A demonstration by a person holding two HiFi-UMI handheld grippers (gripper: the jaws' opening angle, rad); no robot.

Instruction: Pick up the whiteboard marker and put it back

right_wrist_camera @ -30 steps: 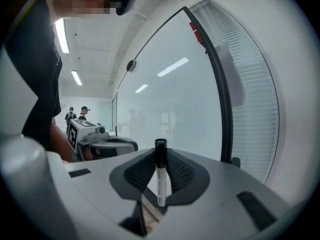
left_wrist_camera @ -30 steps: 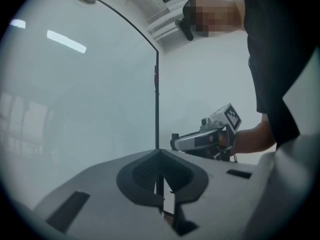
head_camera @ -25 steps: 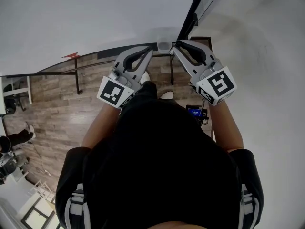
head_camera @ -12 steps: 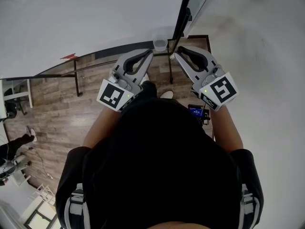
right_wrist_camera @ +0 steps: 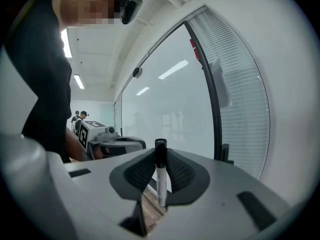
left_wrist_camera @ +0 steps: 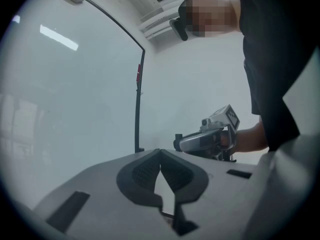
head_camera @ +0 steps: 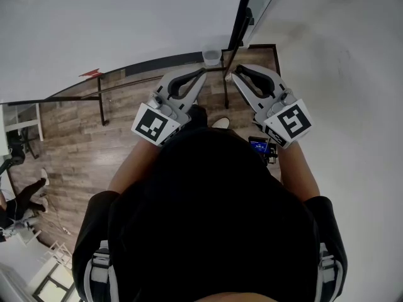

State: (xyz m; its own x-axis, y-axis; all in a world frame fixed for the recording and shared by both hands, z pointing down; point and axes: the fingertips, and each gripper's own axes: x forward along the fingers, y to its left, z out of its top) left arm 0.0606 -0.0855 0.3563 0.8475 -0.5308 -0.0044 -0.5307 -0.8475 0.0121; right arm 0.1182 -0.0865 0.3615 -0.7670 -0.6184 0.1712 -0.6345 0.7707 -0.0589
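Note:
The whiteboard marker (right_wrist_camera: pixel 160 176), white with a black cap, stands upright between the pads of my right gripper (right_wrist_camera: pixel 160 160), which is shut on it. In the head view the right gripper (head_camera: pixel 234 75) points at the white wall, and the marker is hidden there. My left gripper (left_wrist_camera: pixel 160 153) has its tips touching and holds nothing. It sits beside the right one (head_camera: pixel 203 75), both held in front of the person's chest. A small clear holder (head_camera: pixel 212 56) sits at the foot of the wall just beyond the two tips.
A black upright frame (head_camera: pixel 242 17) splits the white board from a glass panel with blinds (right_wrist_camera: pixel 235 94). Below are a wooden floor (head_camera: pixel 75 143), a thin black rail (head_camera: pixel 104 102), a small device with a blue screen (head_camera: pixel 257 146), and people at the far left (head_camera: pixel 19 194).
In the head view both grippers sit slightly lower, a little further from the small holder. The holder now shows more clearly between their tips.

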